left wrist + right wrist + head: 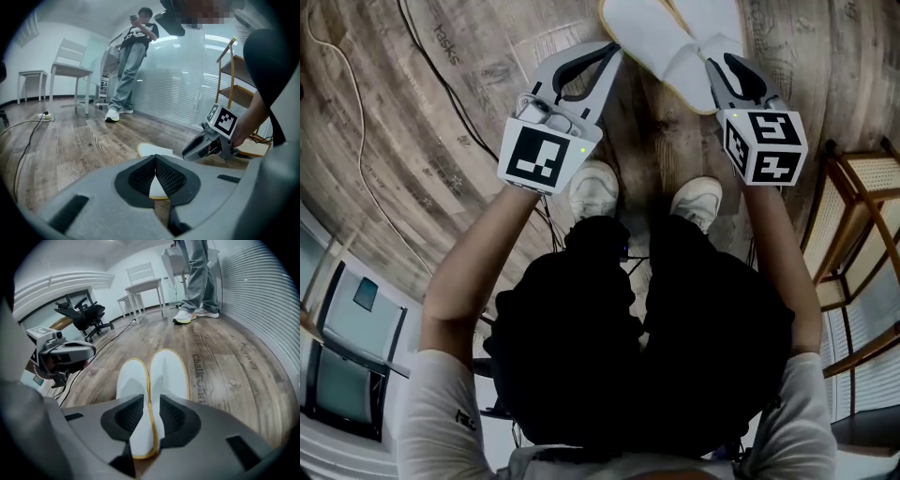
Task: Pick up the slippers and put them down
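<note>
White slippers (661, 42) lie side by side on the wooden floor (422, 103) in the head view, just ahead of the person's shoes (593, 187), with the left gripper (609, 58) and the right gripper (724, 67) low at their near ends. Over to the left gripper view: its jaws meet at the tips, nothing pinched, one slipper showing on the boards beyond. Right gripper view: jaws apart, straddling the near ends where the pair touch, pads seemingly not pressing. Looks like the putting-down is as good as done; what's left is backing both grippers clear
</note>
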The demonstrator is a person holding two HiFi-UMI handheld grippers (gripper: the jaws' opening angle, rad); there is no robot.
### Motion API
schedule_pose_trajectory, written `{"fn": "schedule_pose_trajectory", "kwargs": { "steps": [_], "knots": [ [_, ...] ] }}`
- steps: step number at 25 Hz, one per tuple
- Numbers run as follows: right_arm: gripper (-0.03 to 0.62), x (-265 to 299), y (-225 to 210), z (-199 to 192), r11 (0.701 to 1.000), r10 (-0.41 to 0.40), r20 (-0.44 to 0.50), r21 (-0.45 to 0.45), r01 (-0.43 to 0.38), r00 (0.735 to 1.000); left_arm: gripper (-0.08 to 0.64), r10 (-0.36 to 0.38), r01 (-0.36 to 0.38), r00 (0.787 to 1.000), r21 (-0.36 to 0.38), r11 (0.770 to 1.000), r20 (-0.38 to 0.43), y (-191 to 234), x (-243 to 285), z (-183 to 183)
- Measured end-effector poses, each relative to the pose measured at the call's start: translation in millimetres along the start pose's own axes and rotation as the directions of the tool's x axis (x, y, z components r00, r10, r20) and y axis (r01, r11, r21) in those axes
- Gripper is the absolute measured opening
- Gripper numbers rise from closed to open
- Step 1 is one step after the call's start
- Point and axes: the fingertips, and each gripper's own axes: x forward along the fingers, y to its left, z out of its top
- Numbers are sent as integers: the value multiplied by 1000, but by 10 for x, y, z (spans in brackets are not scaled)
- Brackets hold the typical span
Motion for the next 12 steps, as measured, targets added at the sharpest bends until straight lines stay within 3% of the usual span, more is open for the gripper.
{"fn": "schedule_pose_trajectory", "kwargs": {
  "steps": [6, 12],
  "knots": [
    [89, -866, 125, 574, 1000, 5, 33, -2, -5, 999, 11, -12, 11, 999, -28, 1000, -33, -199, -429, 765],
    [80, -2065, 408, 1641, 999, 0, 143, -34, 5, 990, 11, -15, 15, 1000, -13, 1000, 15, -409, -926, 2069]
  ]
}}
